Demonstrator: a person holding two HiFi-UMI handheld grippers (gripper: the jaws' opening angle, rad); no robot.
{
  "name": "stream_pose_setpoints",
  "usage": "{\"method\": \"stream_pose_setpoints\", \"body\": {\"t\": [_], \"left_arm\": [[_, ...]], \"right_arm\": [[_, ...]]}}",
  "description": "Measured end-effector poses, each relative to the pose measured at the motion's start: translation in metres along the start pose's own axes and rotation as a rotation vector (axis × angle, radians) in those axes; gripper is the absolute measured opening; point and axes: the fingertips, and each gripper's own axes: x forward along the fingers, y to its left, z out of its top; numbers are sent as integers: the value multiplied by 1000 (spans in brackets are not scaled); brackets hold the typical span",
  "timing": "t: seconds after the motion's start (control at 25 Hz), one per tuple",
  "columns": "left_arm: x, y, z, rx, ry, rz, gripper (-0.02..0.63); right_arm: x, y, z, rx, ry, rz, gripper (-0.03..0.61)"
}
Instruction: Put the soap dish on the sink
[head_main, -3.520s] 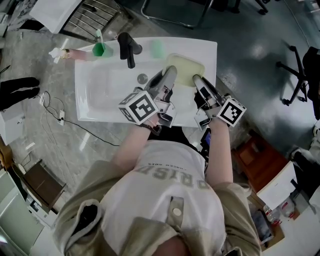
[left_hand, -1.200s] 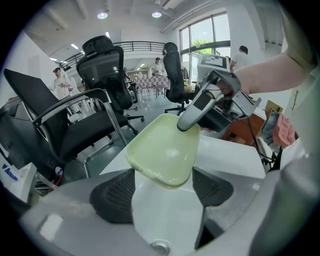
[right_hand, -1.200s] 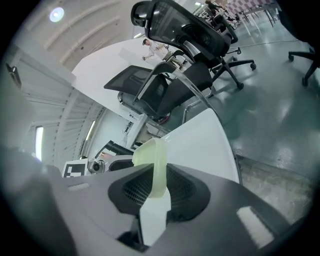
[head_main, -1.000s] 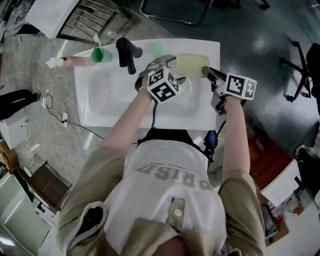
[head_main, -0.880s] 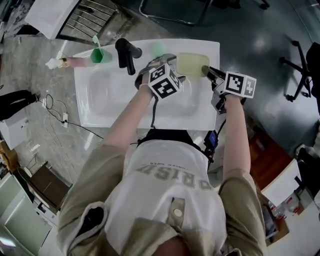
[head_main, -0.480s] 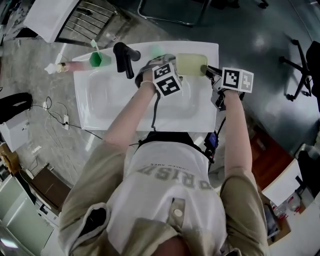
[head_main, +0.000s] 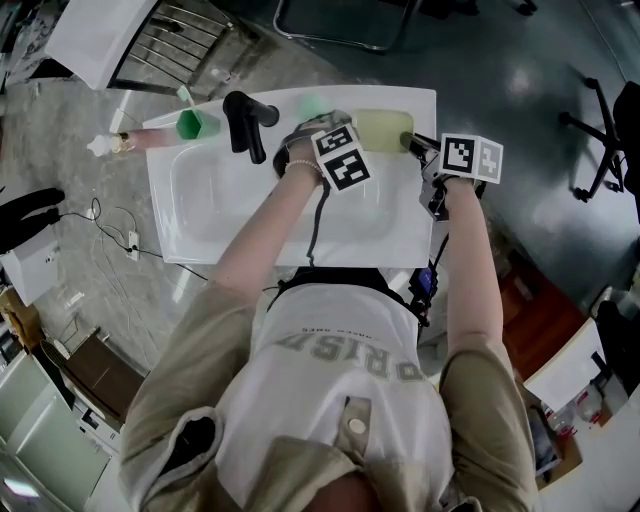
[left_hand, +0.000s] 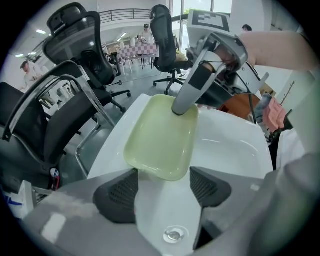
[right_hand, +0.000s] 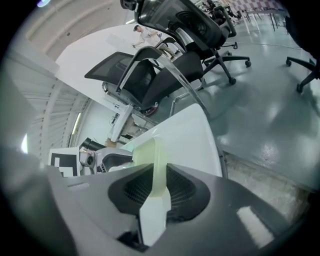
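My right gripper (right_hand: 155, 172) pinches the dish (left_hand: 162, 135) rim; I judge it stiff, light, slick. My left gripper (left_hand: 162, 187), wide, has just been closing around its untouched end.

White sink (head_main: 200, 215), black tap (head_main: 243, 120), green cup (head_main: 190, 124) and pale-green soap dish (head_main: 383, 128) along its back rim

A black tap (head_main: 245, 120) is seen standing upright, with a green cup (head_main: 190, 124) just beside it, and a toothbrush (head_main: 184, 96) is stood in the cup. A pinkish bottle (head_main: 148, 136) is laid on the cup's other side. A thin cable (head_main: 112, 238) is trailed over the grey floor (head_main: 90, 150). A metal rack (head_main: 165, 55) is seen near the cup. Black office chairs (left_hand: 80, 47) are gathered beyond.
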Motion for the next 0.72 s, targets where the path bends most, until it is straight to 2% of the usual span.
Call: {"method": "stream_pose_setpoints", "body": {"t": [0.72], "left_arm": [[5, 12, 7, 26, 42, 20, 337]], "right_arm": [[6, -13, 10, 22, 4, -24, 73]]}}
